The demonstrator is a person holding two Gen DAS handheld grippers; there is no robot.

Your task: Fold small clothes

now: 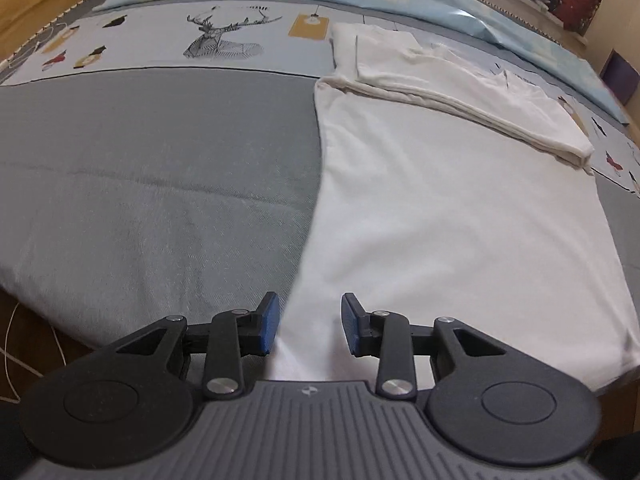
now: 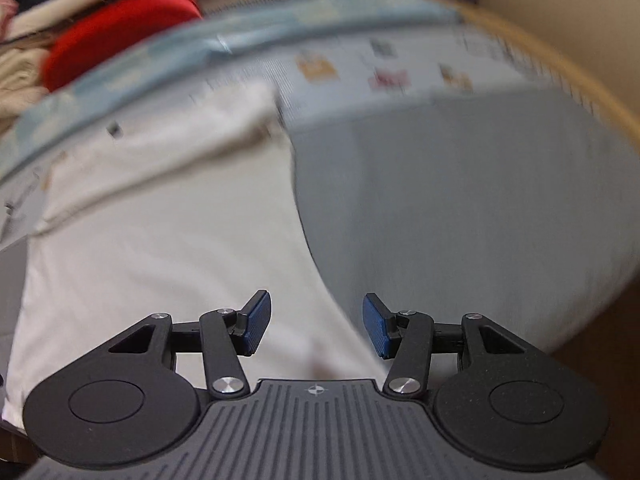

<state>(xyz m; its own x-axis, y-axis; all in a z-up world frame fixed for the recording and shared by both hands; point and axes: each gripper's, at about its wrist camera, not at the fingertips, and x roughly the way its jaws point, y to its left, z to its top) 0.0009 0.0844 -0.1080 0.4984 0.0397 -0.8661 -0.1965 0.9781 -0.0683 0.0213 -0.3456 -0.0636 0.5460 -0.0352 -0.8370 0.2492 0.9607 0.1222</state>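
- No readable writing; deer print (image 1: pixel 218 38) on bed cover (image 1: pixel 140 184).
- White shirt (image 1: pixel 440 208) lies flat on bed.
- Your left tool (image 1: pixel 308 326) & right tool (image 2: pixel 316 324): both spread, holding nothing.

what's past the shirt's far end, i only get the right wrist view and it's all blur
Observer: In the left wrist view the shirt has its top part folded back into a thick band across the far end.
Operator: is the left gripper on it
Observer: No, the left gripper is open, hovering over the shirt's near left edge, nothing between its pads.
Operator: anything printed on the bed up there
Observer: Yes, a line-drawn deer on the pale sheet strip, left of the folded band.
Operator: and mine
Observer: The right gripper is open too, over the shirt's near right edge.
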